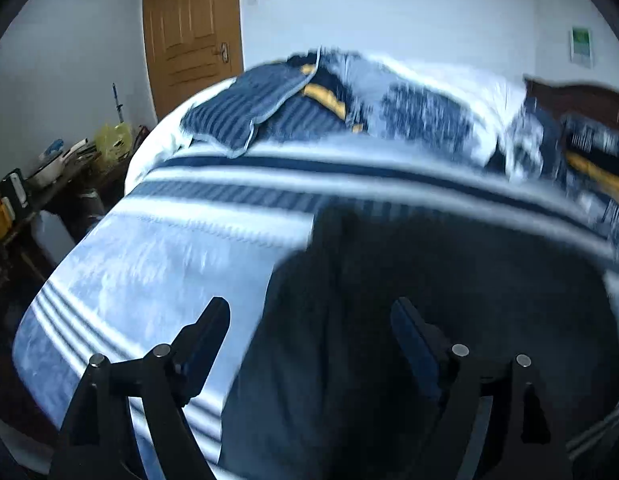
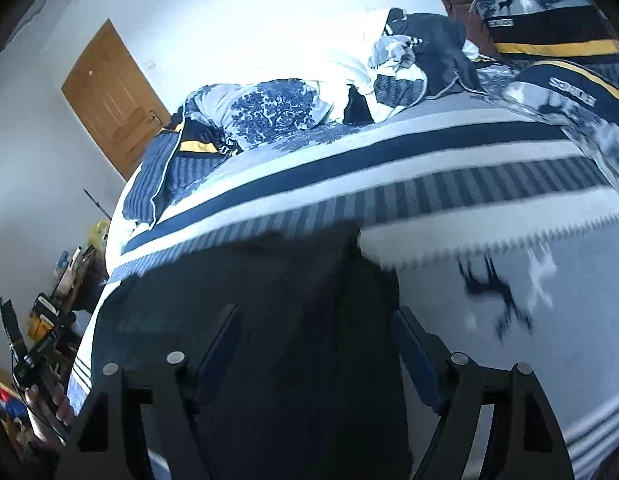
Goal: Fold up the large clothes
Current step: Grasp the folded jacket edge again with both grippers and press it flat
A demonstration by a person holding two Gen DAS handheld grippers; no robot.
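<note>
Both grippers, left gripper [image 1: 309, 332] and right gripper [image 2: 315, 338], hovering apart over dark garment [image 1: 429, 300] lower frame on bed [image 1: 169, 260]; grabbing edges coming next.

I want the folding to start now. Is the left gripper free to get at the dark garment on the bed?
Probably yes. The left gripper is open, holds nothing, and hangs right over the dark garment, which lies spread on the striped bedspread. Nothing sits between them, though the view is blurred.

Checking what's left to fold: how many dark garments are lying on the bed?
1: a dark garment spread on the striped bedspread, under both open grippers, left and right. The rumpled bedding near the headboard may hide others.
</note>
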